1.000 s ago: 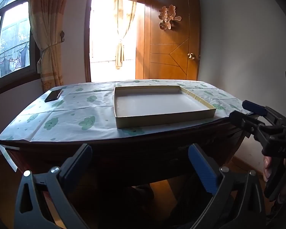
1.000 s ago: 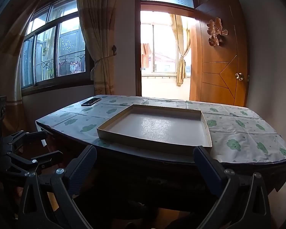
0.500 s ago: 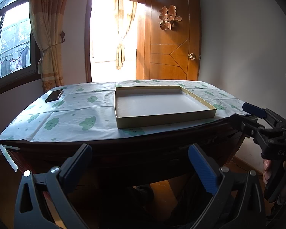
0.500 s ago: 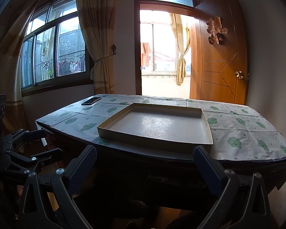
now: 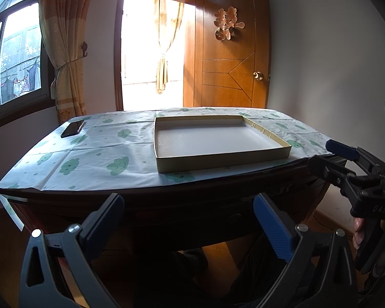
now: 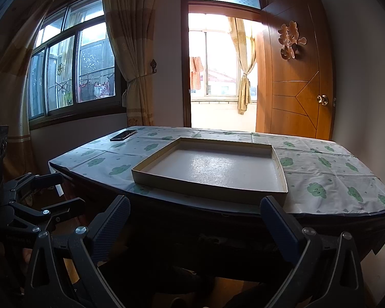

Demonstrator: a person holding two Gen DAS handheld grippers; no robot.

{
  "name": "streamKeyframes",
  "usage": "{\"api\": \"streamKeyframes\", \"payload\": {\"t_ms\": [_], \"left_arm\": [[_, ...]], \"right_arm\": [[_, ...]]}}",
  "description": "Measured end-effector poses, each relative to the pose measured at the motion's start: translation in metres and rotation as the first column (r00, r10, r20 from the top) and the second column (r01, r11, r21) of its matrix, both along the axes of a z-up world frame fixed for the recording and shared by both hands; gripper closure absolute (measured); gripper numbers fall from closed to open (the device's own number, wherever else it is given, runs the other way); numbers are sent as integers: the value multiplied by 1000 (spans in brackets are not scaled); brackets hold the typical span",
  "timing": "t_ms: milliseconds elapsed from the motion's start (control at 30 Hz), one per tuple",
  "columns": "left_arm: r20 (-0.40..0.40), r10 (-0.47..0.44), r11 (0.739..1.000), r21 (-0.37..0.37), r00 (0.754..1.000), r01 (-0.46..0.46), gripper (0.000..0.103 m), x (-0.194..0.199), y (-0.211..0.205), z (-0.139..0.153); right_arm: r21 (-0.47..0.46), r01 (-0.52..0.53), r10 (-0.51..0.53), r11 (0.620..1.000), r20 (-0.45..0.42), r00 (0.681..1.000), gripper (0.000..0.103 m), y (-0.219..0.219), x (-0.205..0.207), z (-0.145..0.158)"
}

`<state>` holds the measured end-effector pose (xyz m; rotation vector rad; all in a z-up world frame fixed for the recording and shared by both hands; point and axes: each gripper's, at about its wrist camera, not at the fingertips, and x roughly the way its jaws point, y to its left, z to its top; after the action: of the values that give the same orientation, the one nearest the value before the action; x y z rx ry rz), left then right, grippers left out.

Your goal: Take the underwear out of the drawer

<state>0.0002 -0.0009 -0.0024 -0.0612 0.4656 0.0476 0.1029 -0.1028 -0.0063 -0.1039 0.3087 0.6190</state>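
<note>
The left gripper [image 5: 190,220] is hovering in front of the near edge of the dark wooden table [image 5: 166,200], a little below the table top, and its jaws are standing wide apart with nothing between them. The right gripper [image 6: 195,220] is hanging at a similar height before the same edge, and its jaws are also spread wide and gripping nothing. In the left wrist view the right gripper is showing at about 3 o'clock, with part of a hand [image 5: 359,233] holding its handle. In the right wrist view the left gripper is appearing at about 9 o'clock, in shadow.

A tablecloth [image 5: 89,154] with green cloud figures is covering the table top. On it a shallow cardboard tray [image 5: 218,163] is lying, its bottom pale and bare; in the left wrist view it is sitting just right of centre, close to the near edge. A dark phone [image 5: 73,128] is lying flat at the far left corner, at about 10 o'clock from the tray and well apart from it.

The underwear is not showing in either view. The front of the table under the top is very dark, so I cannot tell where the drawer is or whether it is open.

Behind the table a wooden door [image 6: 297,77] is standing open at about 1 o'clock, and a window [image 6: 71,71] with a tied curtain [image 6: 133,59] is at about 10 o'clock.
</note>
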Motion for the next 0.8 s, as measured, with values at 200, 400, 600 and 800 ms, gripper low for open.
{"api": "streamKeyframes", "payload": {"t_ms": [200, 400, 600, 800], "left_arm": [[0, 1, 1000, 0, 1000, -1, 0, 0, -1, 0], [0, 0, 1000, 1, 1000, 0, 0, 0, -1, 0], [0, 2, 1000, 0, 1000, -2, 0, 0, 0, 0], [-4, 2, 1000, -2, 1000, -2, 0, 1, 3, 0]], "right_arm": [[-3, -4, 3, 1000, -5, 1000, 0, 2, -2, -5], [-3, -4, 4, 1000, -5, 1000, 0, 3, -2, -5], [-3, -3, 3, 1000, -5, 1000, 0, 2, -2, -5], [-2, -5, 5, 1000, -8, 1000, 0, 2, -1, -6]]}}
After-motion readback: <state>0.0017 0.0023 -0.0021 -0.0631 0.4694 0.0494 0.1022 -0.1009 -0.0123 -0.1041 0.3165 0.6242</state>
